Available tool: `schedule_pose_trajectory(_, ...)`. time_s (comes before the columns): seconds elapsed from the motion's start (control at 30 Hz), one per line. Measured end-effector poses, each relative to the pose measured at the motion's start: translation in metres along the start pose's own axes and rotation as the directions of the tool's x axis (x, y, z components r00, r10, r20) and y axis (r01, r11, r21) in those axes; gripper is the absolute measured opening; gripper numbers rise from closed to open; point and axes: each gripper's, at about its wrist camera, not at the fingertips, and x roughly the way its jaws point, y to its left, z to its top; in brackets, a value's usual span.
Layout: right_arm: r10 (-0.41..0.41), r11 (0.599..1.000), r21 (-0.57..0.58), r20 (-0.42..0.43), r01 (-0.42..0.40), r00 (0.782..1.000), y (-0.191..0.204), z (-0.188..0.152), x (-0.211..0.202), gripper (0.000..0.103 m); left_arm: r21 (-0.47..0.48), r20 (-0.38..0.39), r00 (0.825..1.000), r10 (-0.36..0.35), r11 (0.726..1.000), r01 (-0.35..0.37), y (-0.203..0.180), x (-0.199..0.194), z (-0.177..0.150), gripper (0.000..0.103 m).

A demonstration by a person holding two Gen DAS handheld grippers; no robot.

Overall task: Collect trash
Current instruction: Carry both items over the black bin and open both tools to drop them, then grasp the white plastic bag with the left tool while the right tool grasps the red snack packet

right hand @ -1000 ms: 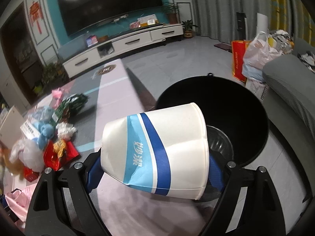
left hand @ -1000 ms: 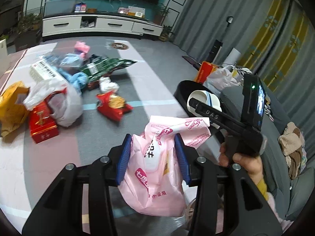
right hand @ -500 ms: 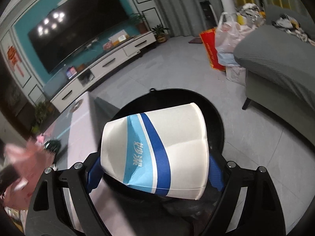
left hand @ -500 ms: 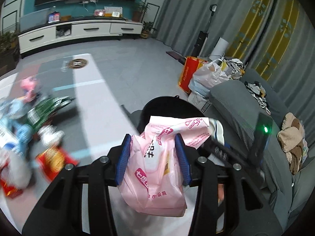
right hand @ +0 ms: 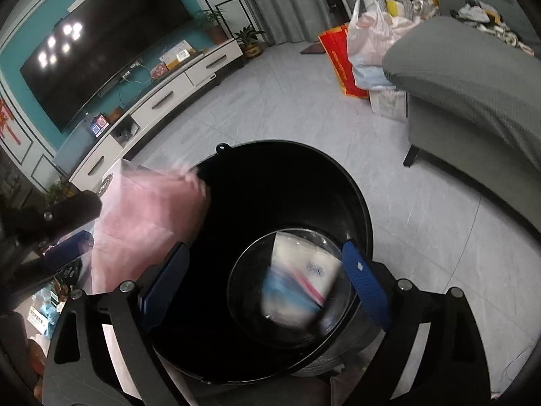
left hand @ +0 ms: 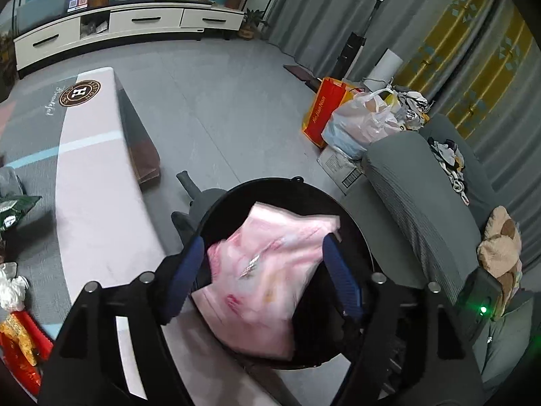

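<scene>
two grippers hang over the black trash bin [right hand: 355,203], and both have their blue-padded jaws spread wide with nothing pinched between them.

the left gripper [left hand: 263,270] is open above the bin's rim. the pink plastic bag [left hand: 263,274] sits in the gap between its fingers, blurred, over the bin's mouth and not touching either pad so far as the left wrist view shows. in the right wrist view the same pink bag [right hand: 145,216] shows at the bin's left edge, partly over the rim.

the right gripper [right hand: 263,277] is open too. below it, inside the bin, the white paper cup with blue stripes [right hand: 297,284] appears blurred near the bottom — whether it rests there or is in the air cannot be told.

around the bin: a pale table [left hand: 98,203] with a round brown logo just left of it, a grey sofa [right hand: 473,77] to the right, and beside the sofa's far end a red paper bag [left hand: 321,115] touching a full white plastic bag [left hand: 365,121]. more wrappers lie at the far left of the table — a red packet [left hand: 23,348] and a green one [left hand: 13,209].
</scene>
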Motion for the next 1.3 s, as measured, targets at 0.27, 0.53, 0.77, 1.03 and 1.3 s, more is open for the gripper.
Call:
schedule_pose_trajectory(0.27,-0.009,0.999,-0.044,0.06,0.011,0.998,0.006,-0.004,-0.017,0.091,-0.015,0.09,0.996,-0.025,1.0,0.026,0.012,-0.044,-0.033,0.085)
schedule_pose_trajectory(0.53,0.194,0.972,-0.156,0.094,-0.178,0.977,0.048,-0.022,-0.046,0.091,0.007,0.307,0.951,-0.017,1.0,0.015,0.044,-0.137,-0.092,0.1)
schedule_pose_trajectory(0.77,0.352,0.863,-0.363,-0.065,-0.351,0.934,0.131,-0.062,-0.049,0.091,-0.075,0.166,0.983,0.081,0.995,-0.07,0.115,-0.174,-0.121,0.1)
schedule_pose_trajectory(1.03,0.329,0.724,-0.585,-0.172,-0.365,0.928,0.211,-0.125,-0.04,0.091,-0.212,0.22,0.961,0.166,0.97,-0.119,0.192,-0.217,-0.148,0.1)
schedule_pose_trajectory(1.3,0.308,0.666,-0.638,-0.239,-0.388,0.921,0.254,-0.154,-0.019,0.091,-0.292,0.157,0.957,0.244,0.937,-0.191,0.232,-0.196,-0.146,0.1)
